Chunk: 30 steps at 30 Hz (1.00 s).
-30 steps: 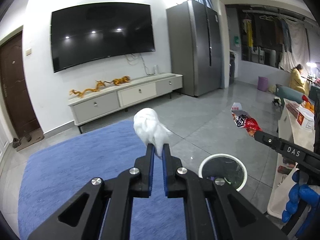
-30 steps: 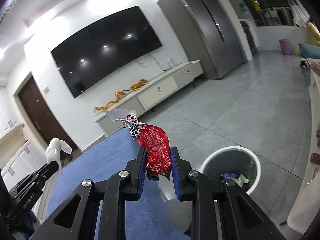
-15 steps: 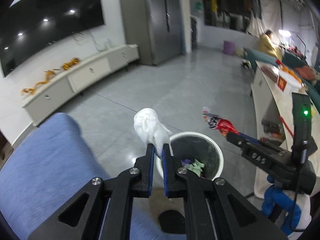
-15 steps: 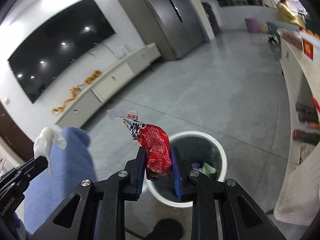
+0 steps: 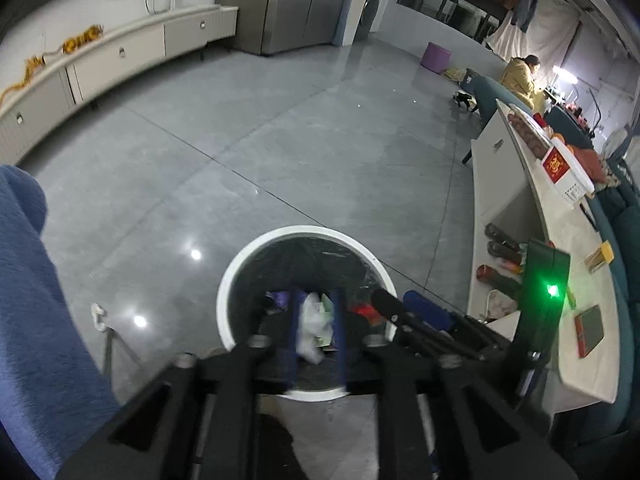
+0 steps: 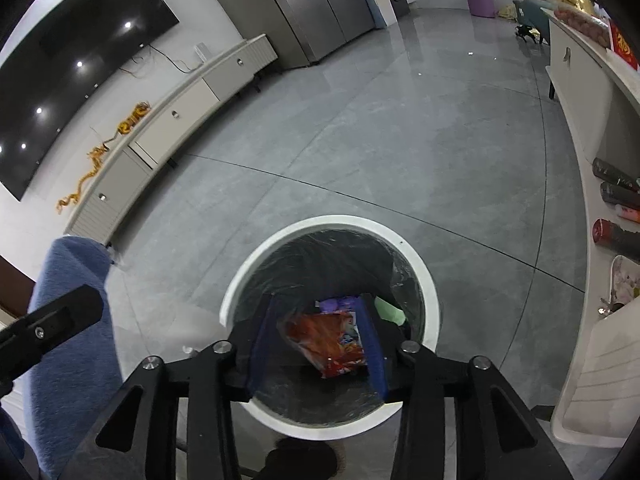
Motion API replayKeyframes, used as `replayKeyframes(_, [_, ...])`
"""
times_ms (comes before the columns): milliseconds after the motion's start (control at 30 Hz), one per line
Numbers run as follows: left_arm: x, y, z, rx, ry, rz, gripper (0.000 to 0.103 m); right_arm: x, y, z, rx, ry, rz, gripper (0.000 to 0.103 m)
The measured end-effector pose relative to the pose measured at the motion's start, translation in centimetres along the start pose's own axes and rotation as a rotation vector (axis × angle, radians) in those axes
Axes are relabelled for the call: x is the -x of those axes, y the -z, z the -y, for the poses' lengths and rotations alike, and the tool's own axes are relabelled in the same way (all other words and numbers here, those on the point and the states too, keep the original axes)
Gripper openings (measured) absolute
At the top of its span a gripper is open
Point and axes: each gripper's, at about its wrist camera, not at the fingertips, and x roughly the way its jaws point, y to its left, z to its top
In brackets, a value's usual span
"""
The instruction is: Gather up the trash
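Both our tools point down over the white trash bin (image 6: 332,224). Left tool (image 5: 315,332) is opening around a white tissue (image 5: 312,322); right tool (image 6: 320,340) is opening, red snack wrapper (image 6: 326,338) loose between its fingers.

The floor (image 6: 400,128) is grey, glossy tile with thin seams. A round white-rimmed bin (image 6: 430,280) with a dark liner stands on it, near. A blue rug (image 5: 28,300) lies at the left. A long low cabinet (image 6: 180,112) stands on legs at the far left, and a purple tub (image 5: 436,55) sits far off.
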Motion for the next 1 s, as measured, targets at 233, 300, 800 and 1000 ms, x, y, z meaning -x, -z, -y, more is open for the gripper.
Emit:
replayKeyframes(233, [0.1, 0.3, -0.3, 0.061, -0.003, 0.020, 0.045, 1.6, -0.3, -0.8, 0.018, 0.046, 0.000, 0.044])
replayKeyframes(300, [1.4, 0.6, -0.2, 0.069, -0.032, 0.061, 0.045, 2.9, -0.5, -1.3, 0.022, 0.048, 0.018, 0.044])
replayKeyframes(800, [19.9, 9.8, -4.4, 0.185, -0.346, 0.405, 0.057, 15.0, 5.3, -11.3, 0.213, -0.024, 0.180, 0.057])
replayKeyframes(1000, [26.3, 14.3, -6.0, 0.201, -0.447, 0.496, 0.069, 19.1, 8.7, -15.1, 0.321, -0.051, 0.254, 0.068])
